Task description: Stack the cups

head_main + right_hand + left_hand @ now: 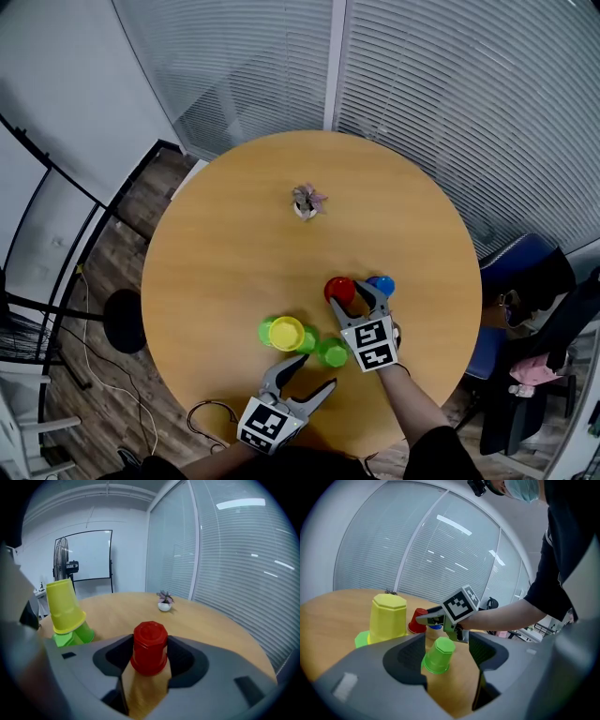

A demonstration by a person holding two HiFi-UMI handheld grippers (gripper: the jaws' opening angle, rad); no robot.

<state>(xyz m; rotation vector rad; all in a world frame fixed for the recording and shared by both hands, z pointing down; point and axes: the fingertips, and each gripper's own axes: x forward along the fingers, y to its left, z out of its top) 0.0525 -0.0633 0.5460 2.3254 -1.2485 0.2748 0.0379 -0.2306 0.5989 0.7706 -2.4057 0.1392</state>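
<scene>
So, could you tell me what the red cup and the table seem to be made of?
The red cup looks plastic, smooth with slight sheen: even colour, moulded faceted top. The table looks wood or wood-look laminate, satin: faint grain shows.

**Round table in a room lined with blinds**

A round wooden table [234,234] fills the middle. Closed white blinds [450,94] run from 11 to 2 o'clock. Dark wood floor [103,262] shows at 9 o'clock, and a blue chair [511,272] at 3 o'clock.
</scene>
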